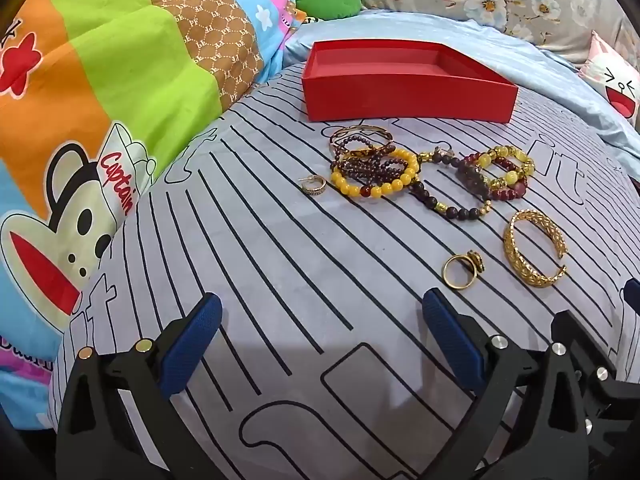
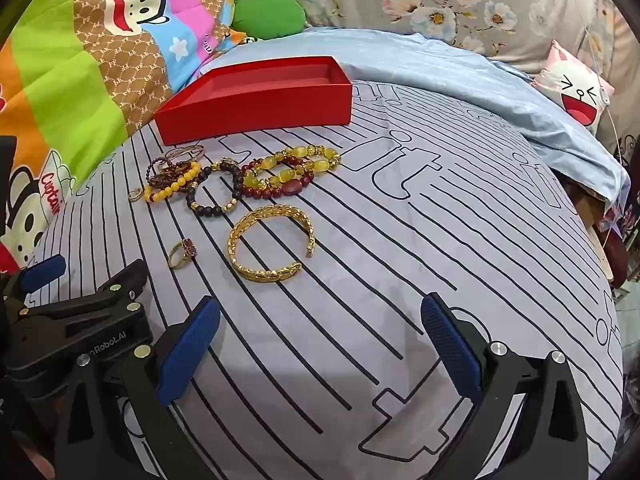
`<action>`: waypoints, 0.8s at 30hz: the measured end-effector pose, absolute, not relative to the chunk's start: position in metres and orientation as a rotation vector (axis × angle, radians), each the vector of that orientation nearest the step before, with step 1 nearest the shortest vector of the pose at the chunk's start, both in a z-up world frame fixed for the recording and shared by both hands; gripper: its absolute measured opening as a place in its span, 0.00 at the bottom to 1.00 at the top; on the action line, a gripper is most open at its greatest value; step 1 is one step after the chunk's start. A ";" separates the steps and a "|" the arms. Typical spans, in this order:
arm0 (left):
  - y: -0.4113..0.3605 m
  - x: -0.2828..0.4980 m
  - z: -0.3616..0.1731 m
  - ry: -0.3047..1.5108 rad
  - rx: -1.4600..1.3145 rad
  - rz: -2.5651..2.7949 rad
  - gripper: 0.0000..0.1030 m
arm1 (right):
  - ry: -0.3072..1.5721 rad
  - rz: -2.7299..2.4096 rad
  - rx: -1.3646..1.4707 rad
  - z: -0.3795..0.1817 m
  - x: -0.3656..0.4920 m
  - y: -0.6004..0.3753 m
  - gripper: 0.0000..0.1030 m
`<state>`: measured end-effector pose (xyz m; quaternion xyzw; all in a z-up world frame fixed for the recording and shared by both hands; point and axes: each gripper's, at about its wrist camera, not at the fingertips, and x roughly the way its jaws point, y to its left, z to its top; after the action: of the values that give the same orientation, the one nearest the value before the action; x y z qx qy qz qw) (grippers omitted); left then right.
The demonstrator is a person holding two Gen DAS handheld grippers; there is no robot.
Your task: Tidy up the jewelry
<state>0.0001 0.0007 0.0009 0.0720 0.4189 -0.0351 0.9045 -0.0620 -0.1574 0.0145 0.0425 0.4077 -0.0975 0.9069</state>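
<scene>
Nothing has been sorted yet, judging by how things lie: the red box (image 1: 408,80) stands empty at the far side of the striped bedsheet (image 1: 280,280), and every piece of jewelry lies loose on the bed in front of it.

From left to right in the left wrist view, a small hoop earring (image 1: 313,187) lies alone. Just beside it a yellow bead bracelet (image 1: 374,178) is tangled with a dark garnet-coloured strand (image 1: 362,156) and a thin bangle (image 1: 362,133). Next comes a dark bead bracelet with gold spacers (image 1: 448,196), touching a heap of yellow and red bead bracelets (image 1: 502,172). Nearer the camera lie a gold ring with a dark stone (image 1: 464,270) and, to its right, a wide gold filigree cuff (image 1: 534,254), apart from each other.

The left claw (image 1: 322,334) is spread wide and holds nothing, hovering over bare sheet. The right claw (image 2: 320,336) is likewise released and empty, with the cuff just ahead of it.

All pieces remain to be moved into the box; the task appears to be at its very start.
</scene>
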 end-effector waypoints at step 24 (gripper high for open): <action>0.003 -0.004 0.007 0.867 0.136 -0.077 0.93 | 0.849 -0.212 0.068 0.014 -0.065 -0.157 0.94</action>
<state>-0.0037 0.0032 0.0068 0.0659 0.4198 -0.0372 0.9044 -0.0648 -0.1567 0.0137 0.0329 0.4110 -0.1026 0.9052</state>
